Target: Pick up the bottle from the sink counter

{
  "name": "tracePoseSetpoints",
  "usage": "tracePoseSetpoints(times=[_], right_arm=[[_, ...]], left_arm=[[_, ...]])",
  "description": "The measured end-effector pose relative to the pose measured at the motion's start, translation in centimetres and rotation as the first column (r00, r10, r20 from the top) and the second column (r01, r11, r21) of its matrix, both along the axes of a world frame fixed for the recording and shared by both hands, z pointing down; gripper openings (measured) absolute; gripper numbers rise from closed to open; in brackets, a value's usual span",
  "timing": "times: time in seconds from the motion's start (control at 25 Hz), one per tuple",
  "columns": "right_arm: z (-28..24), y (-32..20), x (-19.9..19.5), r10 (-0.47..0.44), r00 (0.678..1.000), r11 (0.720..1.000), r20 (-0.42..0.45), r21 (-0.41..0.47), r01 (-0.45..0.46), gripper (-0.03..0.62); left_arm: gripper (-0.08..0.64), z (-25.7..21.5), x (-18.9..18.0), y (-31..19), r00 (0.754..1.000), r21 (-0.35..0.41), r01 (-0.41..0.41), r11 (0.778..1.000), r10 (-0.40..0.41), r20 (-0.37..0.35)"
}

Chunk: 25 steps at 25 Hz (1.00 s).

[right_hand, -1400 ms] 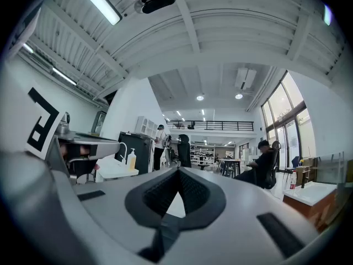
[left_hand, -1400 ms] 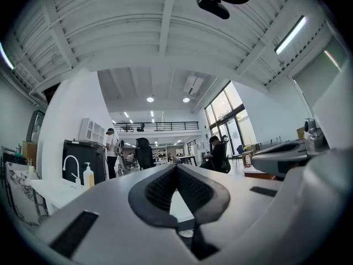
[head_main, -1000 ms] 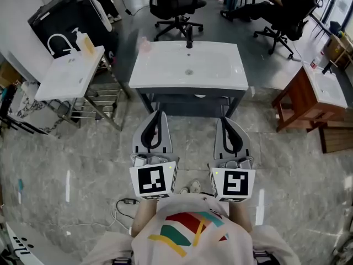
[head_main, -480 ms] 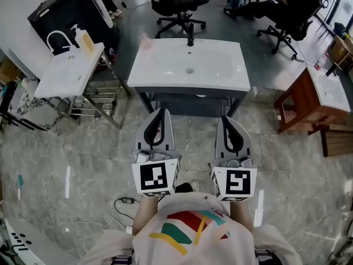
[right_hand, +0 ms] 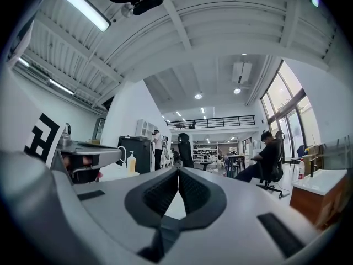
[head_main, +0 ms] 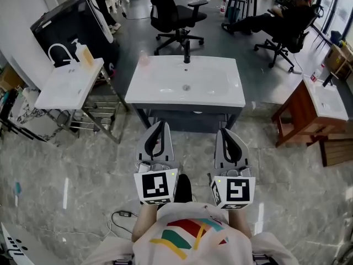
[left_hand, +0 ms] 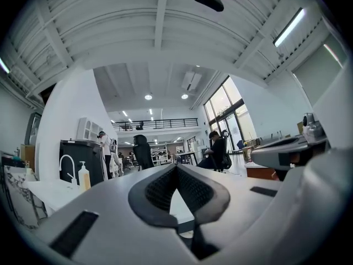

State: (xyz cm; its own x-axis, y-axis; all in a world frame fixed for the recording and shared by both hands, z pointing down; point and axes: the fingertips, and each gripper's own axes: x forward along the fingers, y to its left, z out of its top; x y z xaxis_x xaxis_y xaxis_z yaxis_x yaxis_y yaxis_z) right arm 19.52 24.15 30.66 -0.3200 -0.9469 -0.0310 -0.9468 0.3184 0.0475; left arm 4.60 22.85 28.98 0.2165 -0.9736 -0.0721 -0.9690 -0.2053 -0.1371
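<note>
Meanwhile, little has changed over the last second. In the head view the sink [head_main: 220, 95] has slid a bit lower in frame, more of the room shows behind it, and a dark shoe [head_main: 182, 188] now sits between the two marker cubes, so we read this as a step taken. The gap from the gripper tips to the sink's front edge looks about as it was, so for the task this is only the start of the approach and no reach has begun.

Our left gripper [head_main: 159, 126] and right gripper [head_main: 225, 132] point at the sink's front, side by side and short of it. Each gripper view shows its jaws pressed together with nothing between them, so both must part before any grasp.

The bottle [head_main: 144, 60] we take as the target is a small, pale pink one on the sink's far-left corner, left of the faucet [head_main: 186, 55] and well apart from both grippers. It seems to stand upright, long axis vertical and top up, though it is too small and blurred for us to be sure.
</note>
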Motion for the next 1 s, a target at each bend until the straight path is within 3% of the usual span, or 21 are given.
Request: tracePoseSetpoints(times=[0.28,0.6,1.0], right_arm=[[0.0,-1.6,0.7,0.009,1.000,1.000,0.008,0.019,-0.009,0.012],[-1.1,-4.9,-0.3,-0.009,0.999,0.999,0.038,0.048,0.007,0.012],[-0.4,-9.7,-1.2,-0.013,1.000,0.999,0.013,0.036,0.012,0.012]], left_arm=[[0.018,0.2,1.1,-2.3,0.999,0.016,-0.045,0.999,0.045,-0.002],[0.017,-0.6,-0.6,-5.8,0.999,0.046,-0.029,0.998,0.031,-0.027],[0.018,0.3,-0.5,-11.4,0.998,0.035,-0.060,0.998,0.062,-0.033]])
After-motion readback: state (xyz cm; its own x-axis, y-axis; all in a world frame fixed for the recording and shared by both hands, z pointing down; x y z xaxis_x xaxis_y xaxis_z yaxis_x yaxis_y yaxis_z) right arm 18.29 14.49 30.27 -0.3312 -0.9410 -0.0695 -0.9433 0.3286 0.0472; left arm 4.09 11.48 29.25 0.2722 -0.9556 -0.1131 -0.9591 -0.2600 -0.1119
